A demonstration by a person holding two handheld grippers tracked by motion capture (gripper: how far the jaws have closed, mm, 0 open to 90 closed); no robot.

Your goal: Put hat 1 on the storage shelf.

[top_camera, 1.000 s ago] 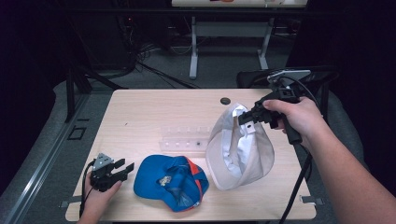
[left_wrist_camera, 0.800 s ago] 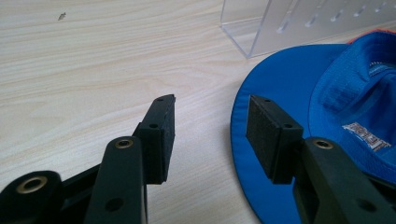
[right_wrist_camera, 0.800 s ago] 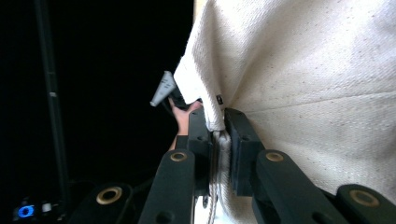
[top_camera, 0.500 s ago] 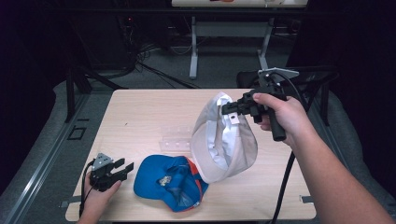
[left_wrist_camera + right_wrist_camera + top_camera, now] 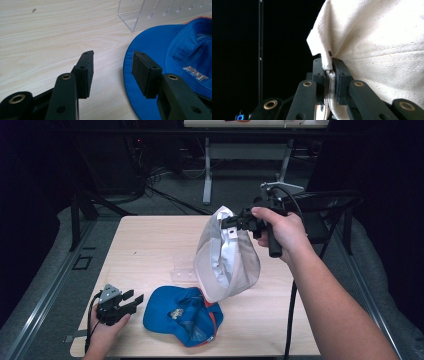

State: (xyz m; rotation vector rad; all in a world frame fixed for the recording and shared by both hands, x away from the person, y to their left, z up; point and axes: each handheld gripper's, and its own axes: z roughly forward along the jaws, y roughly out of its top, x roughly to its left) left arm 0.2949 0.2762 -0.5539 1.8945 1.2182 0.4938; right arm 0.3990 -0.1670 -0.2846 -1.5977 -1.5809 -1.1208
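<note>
Up above the pale wooden table point(image 5: 150, 245), the right gripper point(image 5: 239, 223) has its black jaws pinched tight on the rim of a cream-white fabric cap point(image 5: 225, 260). In the right gripper view a fold of the cream cloth point(image 5: 387, 45) is squeezed flat between the two pads. The cap hangs from that grip, clear of the tabletop as far as the high view lets me judge, its silvery lining facing the camera. Just below its lower edge lies a blue fabric cap with an orange trim point(image 5: 182, 315), upside down on the table. A clear plastic stand point(image 5: 182, 272) sits beyond it, partly behind the hanging cap. Near the table's front left corner the left gripper point(image 5: 131, 301) rests with its jaws apart and nothing between them; the blue brim point(image 5: 140, 75) lies just beside one pad.
</note>
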